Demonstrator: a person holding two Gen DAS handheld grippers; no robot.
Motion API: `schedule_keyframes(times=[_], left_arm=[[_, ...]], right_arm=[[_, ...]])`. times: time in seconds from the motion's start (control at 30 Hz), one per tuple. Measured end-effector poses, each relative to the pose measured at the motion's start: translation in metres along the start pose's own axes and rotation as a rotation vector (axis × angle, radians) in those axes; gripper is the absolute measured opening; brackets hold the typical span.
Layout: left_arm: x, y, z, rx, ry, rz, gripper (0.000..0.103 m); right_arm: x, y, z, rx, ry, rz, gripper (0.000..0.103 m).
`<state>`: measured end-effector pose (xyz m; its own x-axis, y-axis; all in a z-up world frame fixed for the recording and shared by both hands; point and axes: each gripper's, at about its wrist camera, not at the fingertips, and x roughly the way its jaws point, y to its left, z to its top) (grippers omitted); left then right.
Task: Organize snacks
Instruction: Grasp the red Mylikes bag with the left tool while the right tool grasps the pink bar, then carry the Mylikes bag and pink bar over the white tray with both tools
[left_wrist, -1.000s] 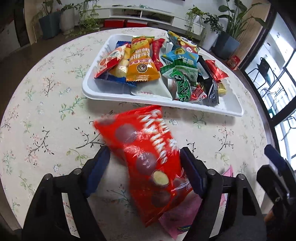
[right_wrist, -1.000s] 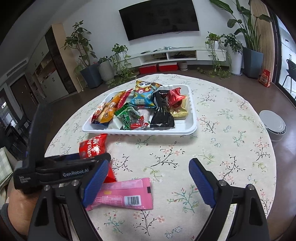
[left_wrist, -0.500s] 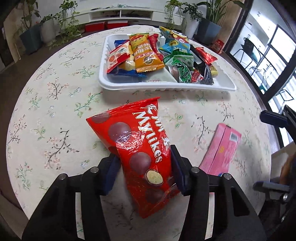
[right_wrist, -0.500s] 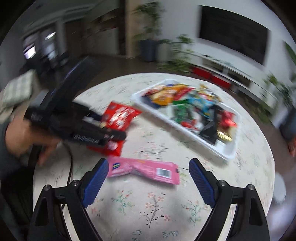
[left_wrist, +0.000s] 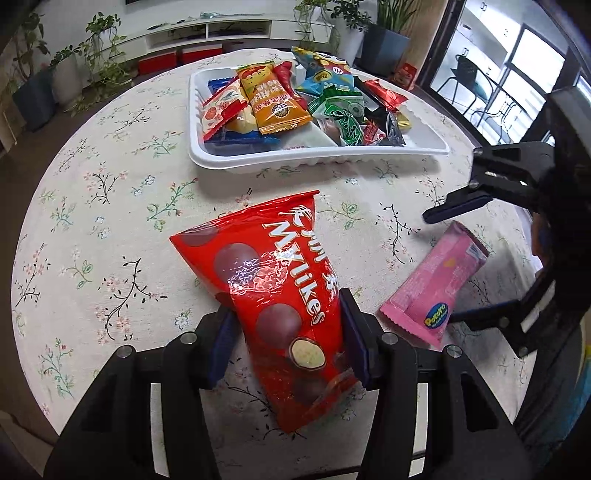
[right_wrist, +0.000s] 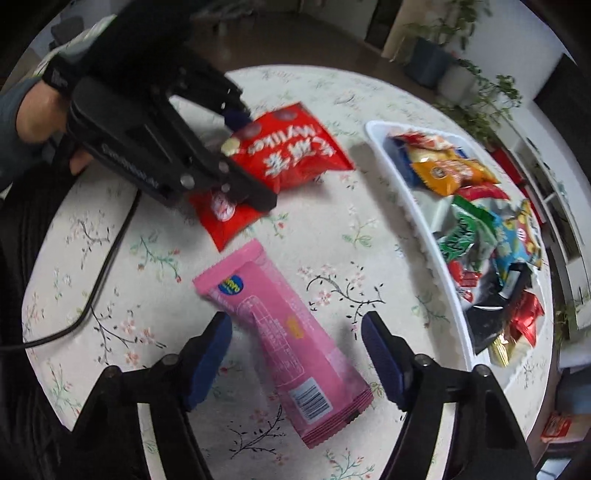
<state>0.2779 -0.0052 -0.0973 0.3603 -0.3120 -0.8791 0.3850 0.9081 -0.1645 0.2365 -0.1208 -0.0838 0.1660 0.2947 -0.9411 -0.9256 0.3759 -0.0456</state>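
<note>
A red Mylikes chocolate bag (left_wrist: 273, 280) lies on the floral table, its lower half pinched between the blue pads of my left gripper (left_wrist: 286, 343), which is shut on it. The right wrist view shows the same bag (right_wrist: 291, 151) and left gripper (right_wrist: 251, 155) at upper left. A pink snack packet (right_wrist: 258, 295) lies flat between the jaws of my right gripper (right_wrist: 295, 350). Those jaws are closing, with a gap still on each side of the packet. The white tray (left_wrist: 317, 160) of mixed snacks stands beyond, and the pink packet (left_wrist: 436, 284) lies to its near right.
The tray (right_wrist: 406, 221) runs along the right in the right wrist view, filled with several wrapped snacks. A black cable (right_wrist: 99, 273) trails over the table's left edge. A person's hand (right_wrist: 33, 114) holds the left gripper. Potted plants stand beyond the table.
The left jaws closed onto the red bag and stayed there. The right gripper rolled, swung over the pink packet and sank toward it, and its jaws have narrowed.
</note>
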Motion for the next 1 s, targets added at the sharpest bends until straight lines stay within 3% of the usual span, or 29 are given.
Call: schedule_keyframes(times=[0.37, 0.43, 0.53, 0.77, 1.0], left_arm=[[0.0, -0.005, -0.002, 0.022, -0.024, 0.024, 0.049], [0.001, -0.005, -0.002, 0.014, -0.025, 0.029, 0.047], [0.001, -0.005, -0.001, 0.0, -0.032, 0.033, 0.041], [-0.001, -0.007, -0.003, -0.009, -0.049, 0.034, 0.035], [-0.006, -0.009, -0.004, -0.016, -0.058, 0.029, 0.032]], right_arm=[[0.006, -0.016, -0.003, 0.138, 0.006, 0.108, 0.048], [0.005, -0.015, -0.004, 0.159, -0.003, 0.116, 0.036], [0.001, -0.012, -0.009, 0.203, -0.019, 0.118, 0.03], [-0.009, 0.005, -0.023, 0.308, -0.074, 0.103, 0.026], [-0.041, 0.009, -0.036, 0.481, -0.186, 0.113, 0.026]])
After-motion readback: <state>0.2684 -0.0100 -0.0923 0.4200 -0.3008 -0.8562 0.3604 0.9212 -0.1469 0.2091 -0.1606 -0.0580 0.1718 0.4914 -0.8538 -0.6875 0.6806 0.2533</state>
